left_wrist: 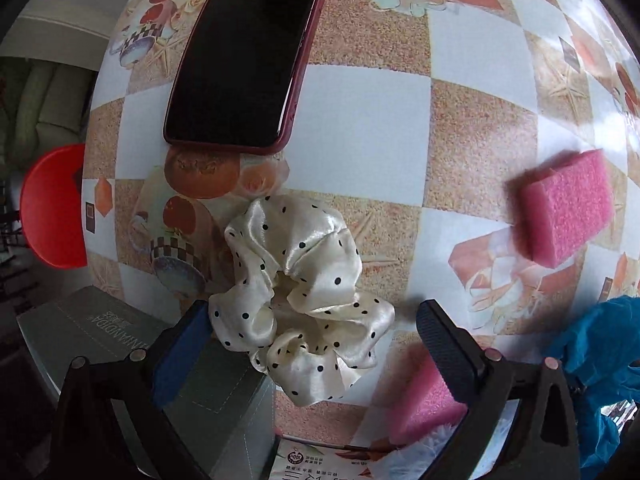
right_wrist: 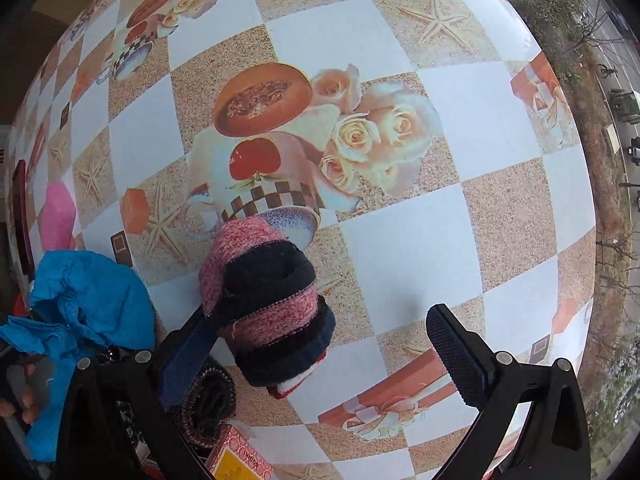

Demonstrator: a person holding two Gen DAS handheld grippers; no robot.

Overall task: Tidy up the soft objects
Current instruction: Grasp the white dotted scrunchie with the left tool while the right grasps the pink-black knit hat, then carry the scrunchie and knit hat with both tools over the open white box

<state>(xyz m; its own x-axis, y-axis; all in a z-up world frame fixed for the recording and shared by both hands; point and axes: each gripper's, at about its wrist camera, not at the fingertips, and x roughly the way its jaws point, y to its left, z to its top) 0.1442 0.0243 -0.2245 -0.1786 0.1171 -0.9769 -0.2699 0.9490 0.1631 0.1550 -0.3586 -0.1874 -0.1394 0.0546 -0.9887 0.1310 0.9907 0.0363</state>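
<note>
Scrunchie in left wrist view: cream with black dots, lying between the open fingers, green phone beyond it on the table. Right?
Not quite. The phone has a dark red case, not green, as the left wrist view shows. The rest holds: the cream dotted scrunchie lies between the open left gripper fingers.

Glossy cream satin with black dots on the scrunchie; coarse, porous foam on the pink sponge. Smooth, faintly shiny printed vinyl across the tablecloth. Mirror-dark glass on the phone, cased in matt maroon. Fuzzy pink-and-navy knit on the rolled sock. Crinkled blue cloth alongside. Matt grey card on the box. Textured rubbery pads on hard black plastic.
</note>
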